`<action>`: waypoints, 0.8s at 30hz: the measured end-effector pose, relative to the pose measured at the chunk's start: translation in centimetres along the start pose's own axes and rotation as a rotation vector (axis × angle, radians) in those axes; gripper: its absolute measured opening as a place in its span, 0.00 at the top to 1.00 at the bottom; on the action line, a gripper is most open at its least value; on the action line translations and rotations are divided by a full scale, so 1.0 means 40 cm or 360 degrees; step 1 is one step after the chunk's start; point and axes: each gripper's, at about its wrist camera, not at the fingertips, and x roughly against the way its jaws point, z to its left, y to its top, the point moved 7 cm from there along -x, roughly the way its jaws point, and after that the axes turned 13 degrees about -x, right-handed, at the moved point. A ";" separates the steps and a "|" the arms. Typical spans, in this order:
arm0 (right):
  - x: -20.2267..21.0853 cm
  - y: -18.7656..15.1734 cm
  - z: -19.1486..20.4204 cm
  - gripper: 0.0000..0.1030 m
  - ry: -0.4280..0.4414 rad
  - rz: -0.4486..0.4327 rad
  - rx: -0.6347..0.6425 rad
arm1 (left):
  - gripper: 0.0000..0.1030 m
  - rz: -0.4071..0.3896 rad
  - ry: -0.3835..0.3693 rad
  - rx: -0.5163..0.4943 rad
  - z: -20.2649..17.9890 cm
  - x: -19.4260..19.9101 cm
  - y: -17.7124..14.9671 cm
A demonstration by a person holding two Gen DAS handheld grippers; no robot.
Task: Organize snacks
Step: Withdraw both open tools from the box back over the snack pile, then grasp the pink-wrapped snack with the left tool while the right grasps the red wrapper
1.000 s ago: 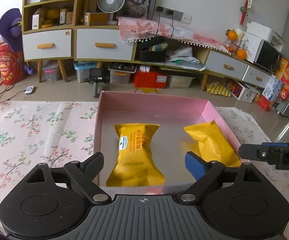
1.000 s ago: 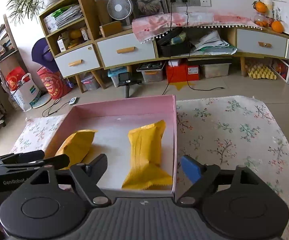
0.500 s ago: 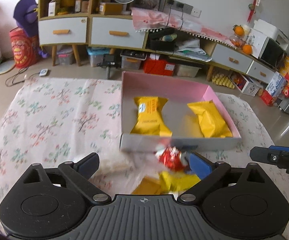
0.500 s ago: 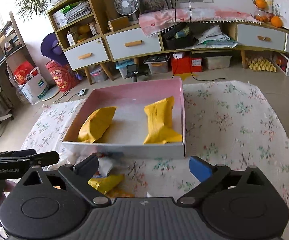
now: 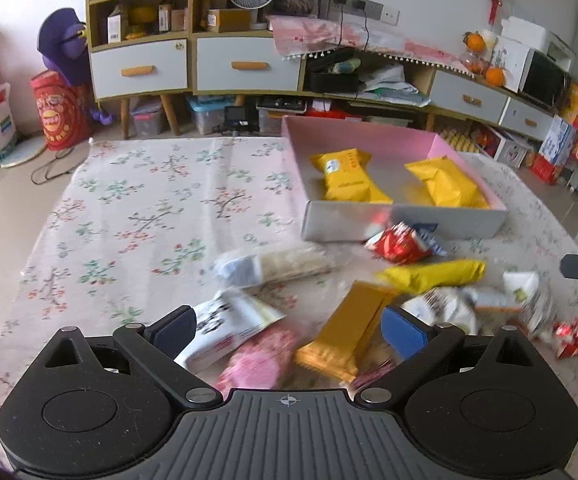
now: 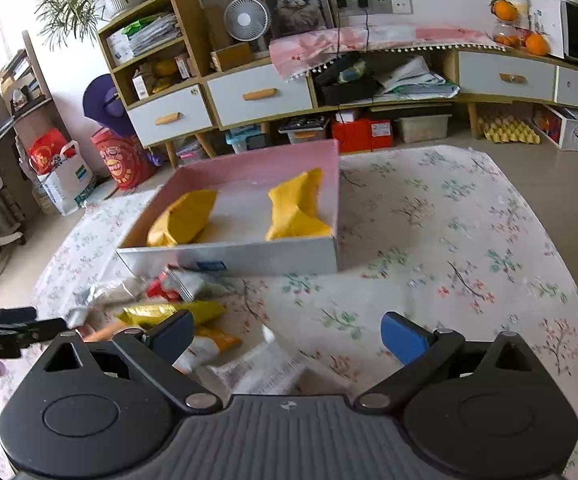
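Yellow packets now lie inside the pink box point(image 5: 369, 136), one at its left point(image 5: 347, 176) and one at its right point(image 5: 443, 186); both sat between the jaws a second ago and are now well clear of them. Both grippers have drawn back from over the box to the near side of the table point(image 5: 149, 208), so the loose pile of snacks, hidden a second ago, has come into view. Judged from this, two items are stored and the bulk of the sorting is still to do.

The left gripper point(image 5: 289, 326) points forward and down over the pile. Its jaws have just been opening and stand wide apart; a long yellow bar point(image 5: 349, 332), a white packet point(image 5: 229, 328) and a pink packet point(image 5: 263, 360) lie between and below them, but the pads press on none. A red packet point(image 5: 399, 244) and a yellow tube-shaped packet point(image 5: 435, 276) lie just in front of the box's near wall.

The right gripper point(image 6: 287, 338) is tilted down likewise. Its jaws have also just been opening and hold nothing; a clear-wrapped packet point(image 6: 265, 368) lies below them. The next pick is likely from this near pile.
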 end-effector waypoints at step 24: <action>0.002 -0.170 -0.057 0.16 -0.0116 0.0247 0.0343 | 0.15 -0.0042 -0.0294 -0.0262 -0.014 0.045 -0.081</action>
